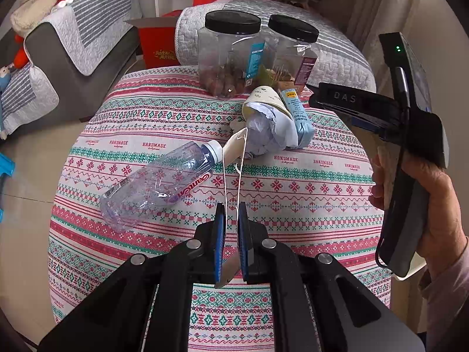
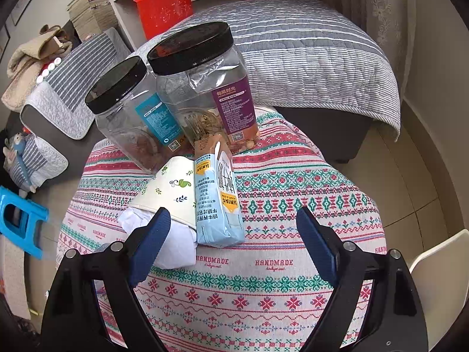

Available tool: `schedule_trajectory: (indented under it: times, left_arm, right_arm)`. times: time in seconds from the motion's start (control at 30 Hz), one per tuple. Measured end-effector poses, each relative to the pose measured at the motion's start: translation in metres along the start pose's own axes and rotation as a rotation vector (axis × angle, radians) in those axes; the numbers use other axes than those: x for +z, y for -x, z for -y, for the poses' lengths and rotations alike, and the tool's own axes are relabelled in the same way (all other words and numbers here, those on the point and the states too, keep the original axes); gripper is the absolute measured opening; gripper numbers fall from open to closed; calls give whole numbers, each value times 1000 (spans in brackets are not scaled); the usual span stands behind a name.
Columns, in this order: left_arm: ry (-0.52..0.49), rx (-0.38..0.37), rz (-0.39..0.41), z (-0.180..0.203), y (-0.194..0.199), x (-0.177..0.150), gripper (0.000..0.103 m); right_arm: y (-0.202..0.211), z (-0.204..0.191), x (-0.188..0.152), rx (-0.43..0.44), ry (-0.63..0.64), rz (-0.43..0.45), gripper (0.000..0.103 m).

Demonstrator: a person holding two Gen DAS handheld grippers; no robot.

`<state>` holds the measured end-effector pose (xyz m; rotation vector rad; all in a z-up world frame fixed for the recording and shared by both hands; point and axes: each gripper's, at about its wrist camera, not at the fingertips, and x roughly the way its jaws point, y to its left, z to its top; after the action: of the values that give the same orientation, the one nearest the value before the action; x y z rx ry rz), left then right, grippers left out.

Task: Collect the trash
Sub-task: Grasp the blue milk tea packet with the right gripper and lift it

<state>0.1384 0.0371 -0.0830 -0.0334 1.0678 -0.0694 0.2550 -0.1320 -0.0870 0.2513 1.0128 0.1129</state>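
A thin cream scrap point(image 1: 234, 146) on white strings is hanging above the desk point(image 1: 293, 193), just beside the plastic bottle point(image 1: 158, 182), with the left gripper point(image 1: 231, 220) clamping it. The right gripper point(image 2: 233, 228) is hovering near the bottle, jaws spread wide around nothing.

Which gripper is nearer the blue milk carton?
Right. The right gripper is open, straddling the near end of the milk carton. The left gripper is shut on a thin cream scrap, further back.

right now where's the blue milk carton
The blue milk carton lies flat on the patterned tablecloth, just in front of the two black-lidded jars, touching the right side of the tipped paper cup.
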Motion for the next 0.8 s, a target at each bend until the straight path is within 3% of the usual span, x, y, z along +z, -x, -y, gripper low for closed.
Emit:
schedule_trajectory:
  times: [0.23, 0.3, 0.33, 0.37, 0.57, 0.8]
  left_arm:
    - [9, 14, 7, -7, 3, 1, 9]
    - [19, 12, 7, -12, 3, 2, 9]
    - [22, 13, 7, -13, 3, 2, 9]
    - [23, 14, 8, -14, 3, 2, 9]
    - [37, 4, 18, -17, 7, 2, 9]
    - [19, -20, 39, -5, 17, -3, 9]
  right_arm:
    - [-50, -6, 9, -50, 6, -111, 71]
    - [-59, -3, 8, -64, 12, -133, 58]
    - [-63, 1, 6, -53, 6, -156, 36]
    - [-64, 7, 2, -17, -10, -173, 28]
    - [-34, 26, -25, 30, 2, -137, 27]
    - [30, 31, -85, 67, 72, -109, 27]
